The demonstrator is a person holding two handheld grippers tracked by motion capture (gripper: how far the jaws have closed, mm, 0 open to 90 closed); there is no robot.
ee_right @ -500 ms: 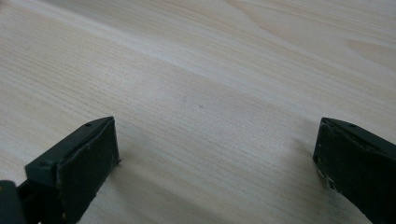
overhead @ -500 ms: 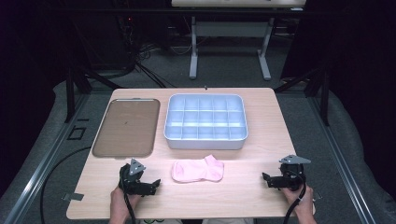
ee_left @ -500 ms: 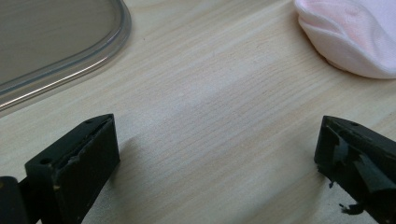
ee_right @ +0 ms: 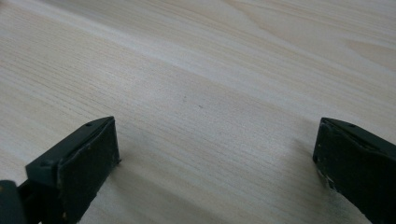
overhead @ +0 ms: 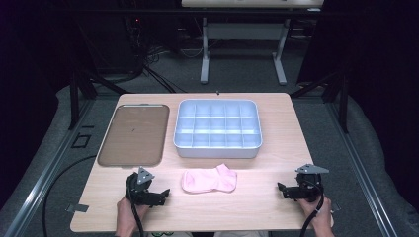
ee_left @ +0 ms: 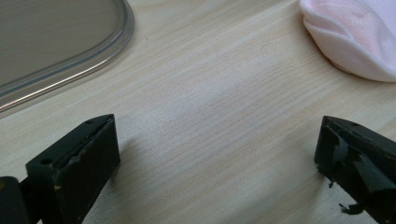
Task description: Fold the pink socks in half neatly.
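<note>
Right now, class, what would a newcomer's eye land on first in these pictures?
The pink sock stands out first, lying flat near the front edge of the pale wooden table. Behind it sits a light blue divided tray, with a brown flat tray to its left. The left gripper and right gripper flank the sock, fingers open.

The high view looks forward and down from above the person's edge, far enough off to take in the whole surface (overhead: 276,143). Each gripper view sits low and close over the wood, looking out between its own two jaws. The left gripper view shares the pink sock (ee_left: 355,35) and brown tray (ee_left: 56,46) with the high view.
</note>
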